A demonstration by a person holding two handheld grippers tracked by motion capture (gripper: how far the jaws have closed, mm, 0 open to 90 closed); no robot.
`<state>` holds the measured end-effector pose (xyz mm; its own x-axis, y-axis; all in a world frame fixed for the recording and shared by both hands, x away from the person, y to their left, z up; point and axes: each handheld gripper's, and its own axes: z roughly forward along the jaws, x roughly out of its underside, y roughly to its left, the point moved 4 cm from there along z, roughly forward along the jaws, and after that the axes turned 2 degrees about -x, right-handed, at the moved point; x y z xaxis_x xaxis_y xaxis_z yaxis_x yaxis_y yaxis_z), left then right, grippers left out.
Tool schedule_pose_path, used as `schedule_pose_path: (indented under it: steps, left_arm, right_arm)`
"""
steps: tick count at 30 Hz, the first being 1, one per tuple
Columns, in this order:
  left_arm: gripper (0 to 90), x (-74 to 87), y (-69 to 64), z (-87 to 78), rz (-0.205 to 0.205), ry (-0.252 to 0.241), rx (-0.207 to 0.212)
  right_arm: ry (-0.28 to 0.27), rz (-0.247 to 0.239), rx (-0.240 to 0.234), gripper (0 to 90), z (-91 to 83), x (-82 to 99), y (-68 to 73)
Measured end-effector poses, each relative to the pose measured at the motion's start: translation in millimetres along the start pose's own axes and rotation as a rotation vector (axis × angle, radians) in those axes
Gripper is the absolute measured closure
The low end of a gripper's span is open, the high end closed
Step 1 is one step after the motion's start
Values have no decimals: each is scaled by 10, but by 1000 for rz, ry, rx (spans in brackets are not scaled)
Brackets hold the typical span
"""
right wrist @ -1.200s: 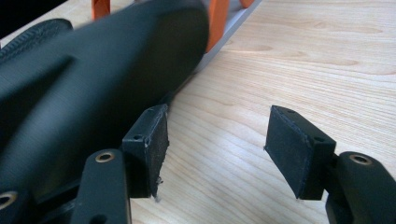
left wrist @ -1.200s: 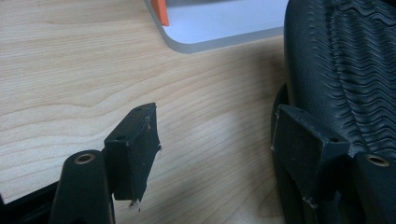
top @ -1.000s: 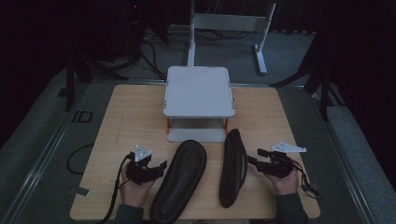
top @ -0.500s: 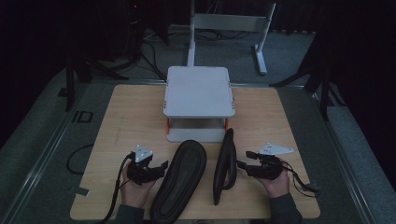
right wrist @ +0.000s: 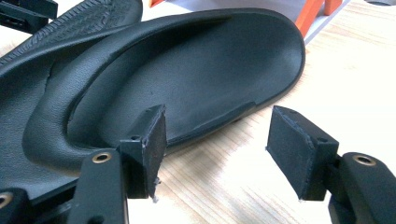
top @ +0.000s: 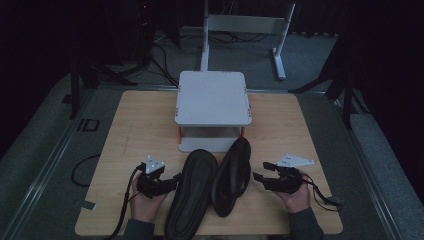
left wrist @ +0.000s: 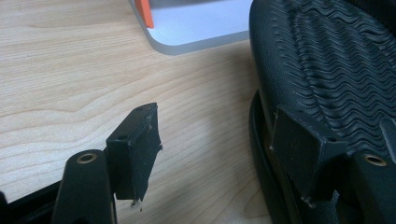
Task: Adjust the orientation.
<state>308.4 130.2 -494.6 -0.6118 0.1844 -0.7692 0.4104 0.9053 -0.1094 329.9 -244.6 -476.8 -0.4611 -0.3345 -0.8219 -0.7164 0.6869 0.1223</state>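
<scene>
A: Where are the two black soles?

B: Both lie on the wooden surface [top: 135, 130], side by side, in front of the white stand [top: 212, 100]. The left sole [top: 192, 192] lies tread up, its wavy ribs plain in the left gripper view. The right sole [top: 232, 175] is tipped onto its edge, its smooth hollow side facing the right gripper [top: 260, 177], and it leans toward the left one; the two touch along their length.

A: And the left gripper [top: 172, 181]?

B: Its fingers are spread. One finger [left wrist: 303, 161] sits against the rim of the left sole, the other [left wrist: 137, 149] hangs over bare wood, well apart from it. Nothing is pinched between them.

A: The right one?

B: Released too. In its own view the fingers [right wrist: 152, 144] stand wide with only wood grain between them, and the right sole rises just beyond the tips. I can't tell whether the nearer finger brushes its rim.

A: The hands?

B: Each comes in from the near edge, the left hand [top: 145, 202] beside the left sole, the right hand [top: 295, 195] beside the right sole. The stand's orange legs [right wrist: 313, 14] show behind the sole's toe.
</scene>
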Motion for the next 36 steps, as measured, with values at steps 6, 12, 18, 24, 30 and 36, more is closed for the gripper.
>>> schedule_pose_path:
  steps: [6,12,18,24,30,36]
  left_arm:
    - [320,27,54,-50,-13,-2,-16]
    - [320,92,135,-53,-36,11,-32]
    - [320,127,123,0,-21,29,-28]
    - [320,163,123,59,-20,56,-29]
    - [320,196,77,115,-15,79,-4]
    - [339,98,-83,-29,-40,3,92]
  right_arm:
    - [13,-11,6,368,12,15,4]
    - [7,-5,13,368,-12,17,-22]
    - [10,-8,17,368,-15,22,-29]
    - [10,-9,21,367,-26,22,-33]
    - [16,-11,19,368,-9,31,-33]
    - [27,-16,10,367,24,35,-1]
